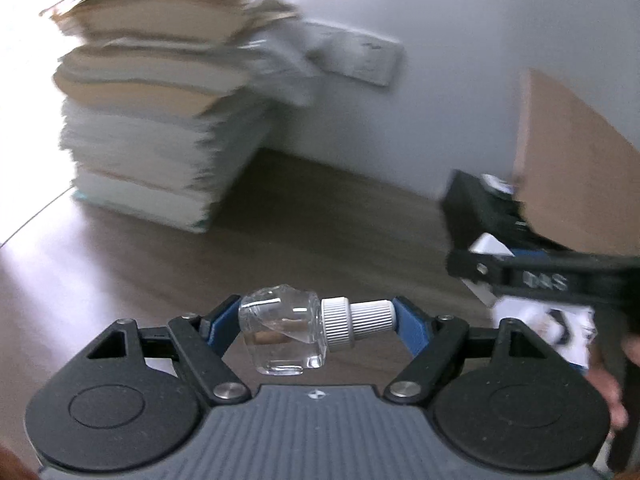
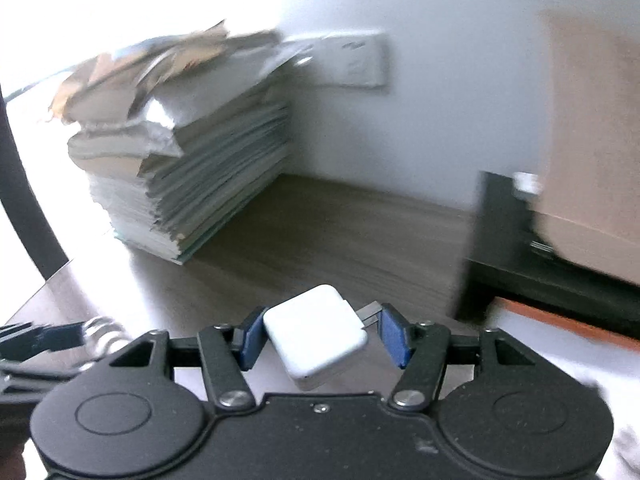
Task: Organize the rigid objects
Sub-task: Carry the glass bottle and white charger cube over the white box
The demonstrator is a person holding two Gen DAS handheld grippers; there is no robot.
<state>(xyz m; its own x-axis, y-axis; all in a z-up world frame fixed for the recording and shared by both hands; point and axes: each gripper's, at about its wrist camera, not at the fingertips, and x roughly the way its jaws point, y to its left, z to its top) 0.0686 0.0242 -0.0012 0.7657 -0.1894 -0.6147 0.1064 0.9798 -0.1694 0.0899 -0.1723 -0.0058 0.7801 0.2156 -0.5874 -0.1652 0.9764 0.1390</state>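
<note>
My left gripper (image 1: 316, 320) is shut on a small clear glass bottle (image 1: 284, 332) with a white ribbed cap (image 1: 356, 320), held sideways above the wooden desk (image 1: 320, 216). My right gripper (image 2: 316, 336) is shut on a white square charger (image 2: 316, 336), its metal prongs touching the right pad, held tilted above the desk (image 2: 320, 232). The right gripper also shows at the right edge of the left wrist view (image 1: 552, 280). The left gripper shows blurred at the left edge of the right wrist view (image 2: 52, 340).
A tall stack of papers and books (image 1: 152, 120) (image 2: 188, 152) stands at the back left by the white wall. A wall socket (image 2: 352, 60) is behind it. A black box (image 2: 540, 256) and a cardboard box (image 2: 592, 152) stand at the right.
</note>
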